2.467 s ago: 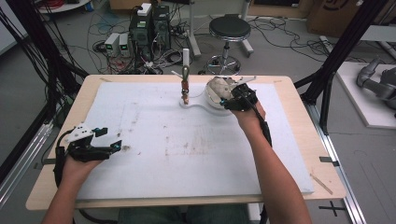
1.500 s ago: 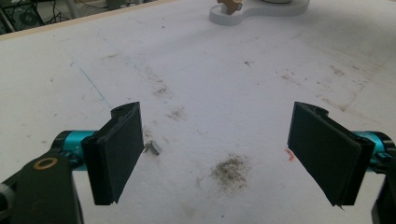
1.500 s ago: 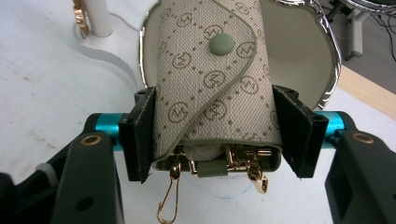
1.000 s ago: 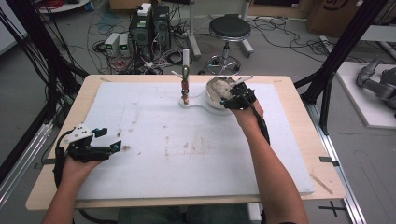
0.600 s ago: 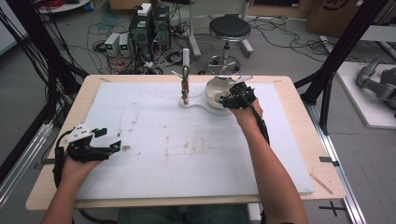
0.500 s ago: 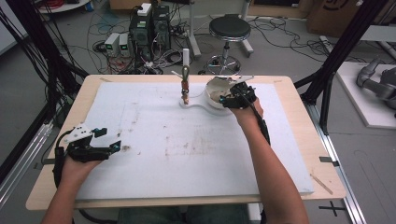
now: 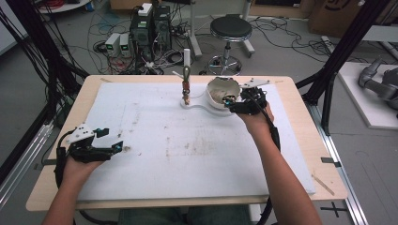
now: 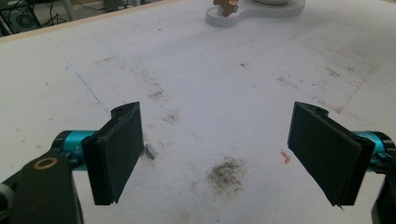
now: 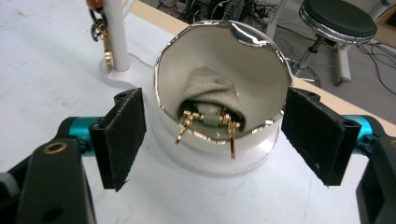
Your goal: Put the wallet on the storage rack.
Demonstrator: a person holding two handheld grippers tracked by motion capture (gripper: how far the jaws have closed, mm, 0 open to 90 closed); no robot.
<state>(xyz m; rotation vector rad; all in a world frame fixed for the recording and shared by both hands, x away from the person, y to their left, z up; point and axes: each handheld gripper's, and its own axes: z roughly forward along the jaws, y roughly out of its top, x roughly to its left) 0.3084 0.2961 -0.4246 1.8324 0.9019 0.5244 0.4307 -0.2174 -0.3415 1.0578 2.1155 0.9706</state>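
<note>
A white bowl [image 7: 217, 88] with a silvery rim [image 9: 219, 25] stands on a white base at the far side of the table. Inside it lies a grey-green pouch-like piece [image 9: 212, 88] with gold clasps [image 9: 231, 133] hanging over the front lip. My right gripper [image 7: 231, 101] [image 9: 215, 107] sits just in front of the bowl. Its jaws have just been opening and stand wide on either side of the bowl, pressing on nothing. Low over the mat at the near left, my left gripper [image 7: 111, 139] [image 8: 217, 112] is open and empty.
A white post [image 7: 186, 70] [image 9: 114, 37] rises from the same base [image 8: 261, 9], with a small gold and brown trinket [image 9: 103, 42] hanging on it. A stained white mat [image 7: 187, 145] covers the wooden table. A stool and cables lie beyond the far edge.
My right gripper has drawn back a little from the bowl toward the person, and its jaws have spread. The left gripper has stayed put.
</note>
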